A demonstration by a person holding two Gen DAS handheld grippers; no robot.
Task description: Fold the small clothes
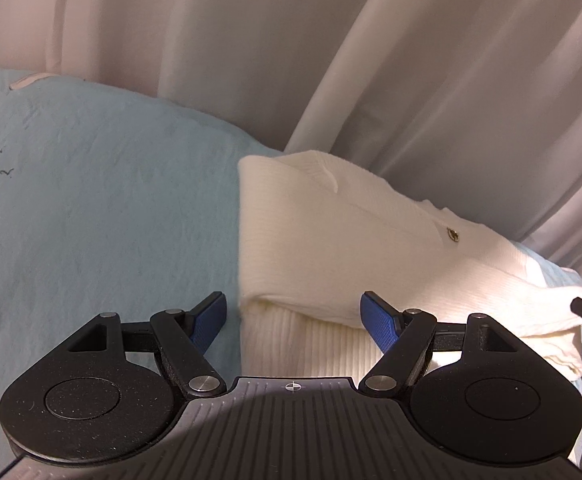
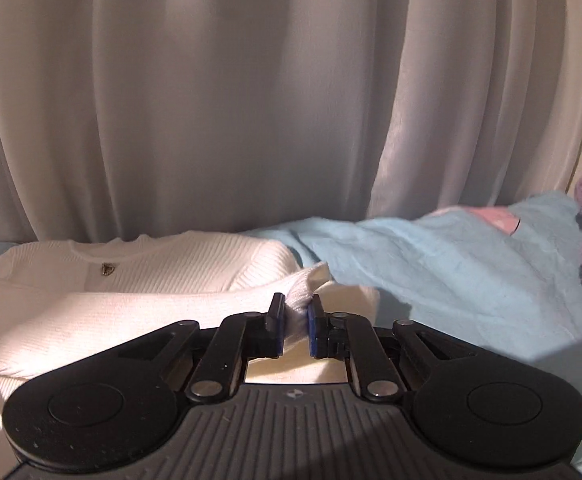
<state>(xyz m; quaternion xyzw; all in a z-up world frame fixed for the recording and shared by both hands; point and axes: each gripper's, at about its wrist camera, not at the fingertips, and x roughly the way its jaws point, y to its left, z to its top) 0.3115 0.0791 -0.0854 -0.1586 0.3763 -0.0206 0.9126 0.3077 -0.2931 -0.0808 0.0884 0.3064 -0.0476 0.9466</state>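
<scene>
Here right gripper (image 2: 294, 322) pinches white sweater (image 2: 139, 280) edge; left gripper (image 1: 295, 320) spread wide; blanket (image 1: 91, 200) handwriting unreadable

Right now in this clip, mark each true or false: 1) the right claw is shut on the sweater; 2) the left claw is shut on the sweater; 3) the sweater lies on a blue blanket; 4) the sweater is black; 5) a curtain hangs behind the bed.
1) True: the right claw pinches a bunched edge of the sweater between its pads.
2) False: the left claw is open, with the sweater's ribbed edge in the gap between its spread pads, gripped by neither.
3) True: the blanket under it is light blue.
4) False: it is white, with a small metal button.
5) True: a pale pleated curtain fills the background.
</scene>
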